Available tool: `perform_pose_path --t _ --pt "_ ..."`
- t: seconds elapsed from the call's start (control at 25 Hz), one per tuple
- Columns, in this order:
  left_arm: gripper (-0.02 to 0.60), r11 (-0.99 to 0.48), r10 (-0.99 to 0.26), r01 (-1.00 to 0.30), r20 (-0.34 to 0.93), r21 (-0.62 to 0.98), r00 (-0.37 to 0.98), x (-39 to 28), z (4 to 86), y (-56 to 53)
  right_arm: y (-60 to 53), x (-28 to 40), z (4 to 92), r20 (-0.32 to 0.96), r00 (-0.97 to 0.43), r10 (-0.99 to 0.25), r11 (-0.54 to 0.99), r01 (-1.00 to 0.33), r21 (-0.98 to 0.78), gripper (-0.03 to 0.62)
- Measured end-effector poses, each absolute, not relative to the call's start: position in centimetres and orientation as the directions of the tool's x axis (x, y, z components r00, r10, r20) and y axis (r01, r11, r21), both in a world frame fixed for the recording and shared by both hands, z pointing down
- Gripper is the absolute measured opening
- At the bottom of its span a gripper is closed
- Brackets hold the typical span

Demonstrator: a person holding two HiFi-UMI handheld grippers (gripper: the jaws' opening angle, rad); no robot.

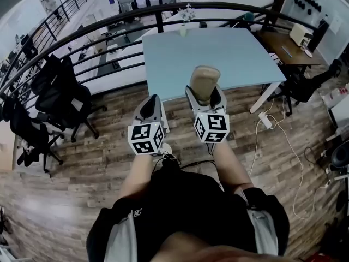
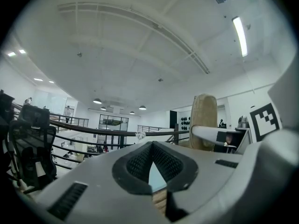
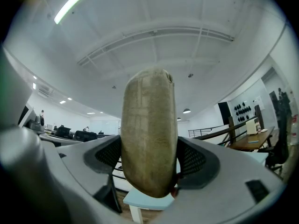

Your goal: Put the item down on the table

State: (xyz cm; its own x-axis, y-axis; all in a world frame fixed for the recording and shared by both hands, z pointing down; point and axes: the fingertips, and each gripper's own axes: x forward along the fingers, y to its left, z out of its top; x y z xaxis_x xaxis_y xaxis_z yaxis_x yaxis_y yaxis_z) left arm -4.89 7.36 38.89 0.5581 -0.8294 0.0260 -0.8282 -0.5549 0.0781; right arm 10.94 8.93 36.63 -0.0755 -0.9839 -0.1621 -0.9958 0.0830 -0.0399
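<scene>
Your right claw point(image 1: 205, 96) is pinching the item point(image 1: 204, 78), a tan, felt-like oblong piece. It stands upright between the two jaws, its rounded lower end sits down in the claw's throat, and its upper end rises well past the fingertips. In the right gripper view the item point(image 3: 148, 125) fills the gap, with both dark ribbed pads point(image 3: 108, 155) pressed against its sides.

Your left claw point(image 1: 151, 101) hangs just beside the right one, on its left and at about the same height. Its jaws are pressed together at the tips with nothing between them; in the left gripper view only a small triangular gap shows below where the pads point(image 2: 140, 162) meet. From there the item point(image 2: 204, 120) shows off to the right.

The pale blue surface point(image 1: 229, 59) lies ahead of and below both claws, and the item is not touching it. Wooden floor point(image 1: 98, 162) lies beneath the claws. Black office chairs point(image 1: 60, 97) stand well off to the left of your left claw.
</scene>
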Motion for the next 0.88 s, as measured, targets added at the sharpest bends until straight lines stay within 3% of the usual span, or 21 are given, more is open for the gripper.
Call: perform_pose_path --t 0.88 --pt "0.011 -0.641 -0.763 -0.761 0.022 0.099 0.646 -2.3 38.6 -27.9 -24.0 13.5 35.2 -0.185 0.02 -0.983 -0.021 -1.0 0.004 0.379"
